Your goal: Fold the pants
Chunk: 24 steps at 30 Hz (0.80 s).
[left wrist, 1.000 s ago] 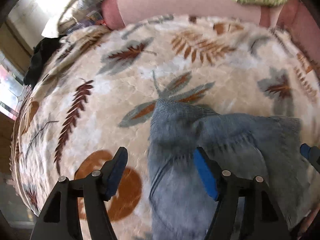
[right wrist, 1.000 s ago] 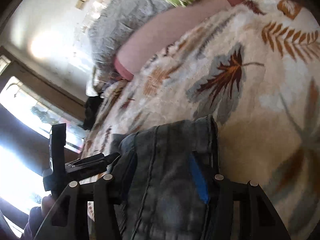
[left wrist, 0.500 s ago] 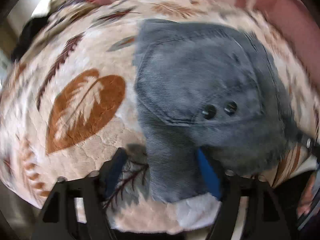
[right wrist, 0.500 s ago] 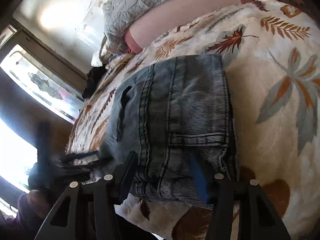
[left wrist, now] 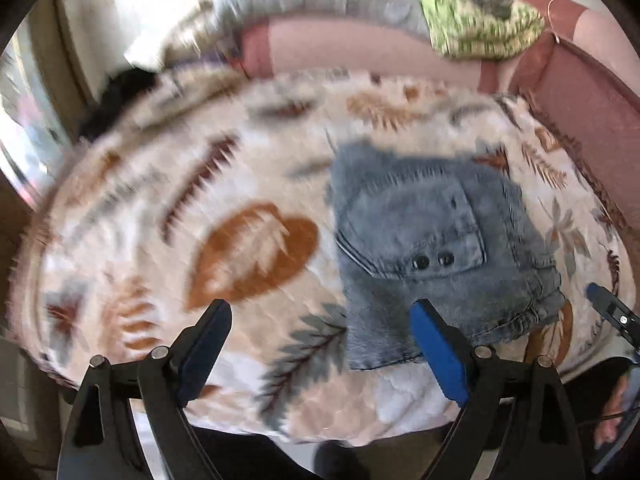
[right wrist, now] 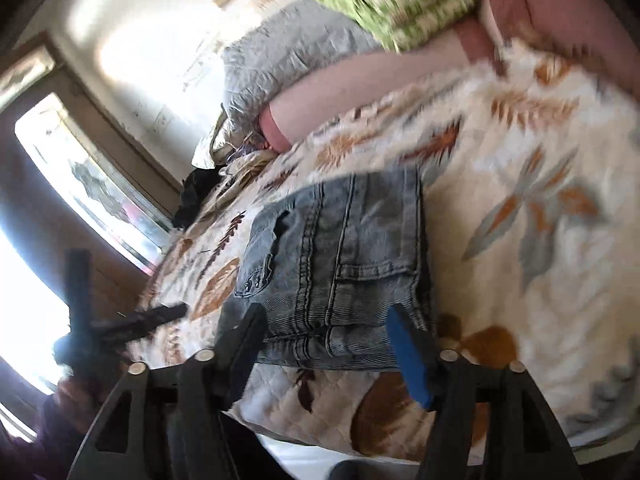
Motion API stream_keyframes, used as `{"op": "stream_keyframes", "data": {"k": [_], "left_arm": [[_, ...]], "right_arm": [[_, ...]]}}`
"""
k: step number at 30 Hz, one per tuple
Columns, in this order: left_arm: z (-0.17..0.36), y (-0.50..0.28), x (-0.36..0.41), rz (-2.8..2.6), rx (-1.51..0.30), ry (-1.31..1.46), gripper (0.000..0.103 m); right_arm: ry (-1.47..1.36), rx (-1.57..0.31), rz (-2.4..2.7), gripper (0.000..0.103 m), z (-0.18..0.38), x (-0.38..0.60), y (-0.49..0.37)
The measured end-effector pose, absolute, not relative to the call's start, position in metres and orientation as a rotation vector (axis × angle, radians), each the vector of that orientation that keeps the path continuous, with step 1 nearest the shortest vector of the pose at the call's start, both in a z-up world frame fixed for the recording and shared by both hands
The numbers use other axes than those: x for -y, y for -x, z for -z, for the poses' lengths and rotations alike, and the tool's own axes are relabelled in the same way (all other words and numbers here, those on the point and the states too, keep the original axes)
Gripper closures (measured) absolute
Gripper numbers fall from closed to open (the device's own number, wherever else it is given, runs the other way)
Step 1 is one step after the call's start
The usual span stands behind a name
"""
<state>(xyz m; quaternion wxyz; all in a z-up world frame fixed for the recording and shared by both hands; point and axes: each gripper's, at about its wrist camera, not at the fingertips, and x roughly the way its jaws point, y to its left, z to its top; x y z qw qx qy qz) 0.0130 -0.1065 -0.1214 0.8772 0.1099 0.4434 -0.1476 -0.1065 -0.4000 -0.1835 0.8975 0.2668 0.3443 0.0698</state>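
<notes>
The grey-blue denim pants (left wrist: 424, 240) lie folded in a compact rectangle on the leaf-print blanket (left wrist: 200, 200), pocket with two dark buttons facing up. They also show in the right wrist view (right wrist: 344, 256). My left gripper (left wrist: 320, 344) is open and empty, held back above the bed's near edge, its right finger over the pants' near corner. My right gripper (right wrist: 328, 344) is open and empty, just short of the pants' near edge. The left gripper also shows in the right wrist view (right wrist: 132, 320), at the left.
A pink bolster (left wrist: 360, 56), a grey quilt (right wrist: 288, 56) and a green patterned cloth (left wrist: 476, 28) lie at the bed's far end. A window (right wrist: 92, 184) is at the left. A dark garment (right wrist: 196, 196) sits at the bed's far left edge.
Both grippers have let go of the pants and pulled back toward the bed's near edge. The pants now lie folded and flat on the blanket.
</notes>
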Motion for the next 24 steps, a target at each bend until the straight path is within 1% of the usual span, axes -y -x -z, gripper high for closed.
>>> {"op": "stream_keyframes", "data": {"k": [3,6,8,10,12,14,19,24], "left_arm": [[0.096,0.006,0.102,0.267,-0.809,-0.261,0.012],[0.075,0.022,0.098,0.22,-0.714,-0.299,0.012],[0.066,0.03,0.096,0.198,-0.682,-0.305,0.012],[0.057,0.039,0.089,0.201,-0.668,-0.29,0.012],[0.049,0.046,0.085,0.205,-0.66,-0.273,0.012],[0.045,0.051,0.084,0.196,-0.648,-0.272,0.012],[0.041,0.051,0.083,0.132,-0.634,-0.277,0.012],[0.04,0.051,0.082,0.131,-0.639,-0.271,0.012]], "right_arm": [[-0.443,-0.674,-0.115,0.034,0.155,0.389,0.12],[-0.366,-0.634,-0.094,0.031,0.127,0.379,0.13],[-0.331,-0.599,-0.092,0.031,0.11,0.368,0.134],[-0.32,-0.561,-0.091,0.031,0.093,0.36,0.138],[-0.31,-0.513,-0.097,0.024,0.078,0.352,0.143],[-0.279,-0.461,-0.092,0.021,0.063,0.342,0.148],[-0.237,-0.41,-0.094,0.021,0.049,0.327,0.153],[-0.206,-0.421,-0.087,0.02,0.05,0.319,0.15]]}}
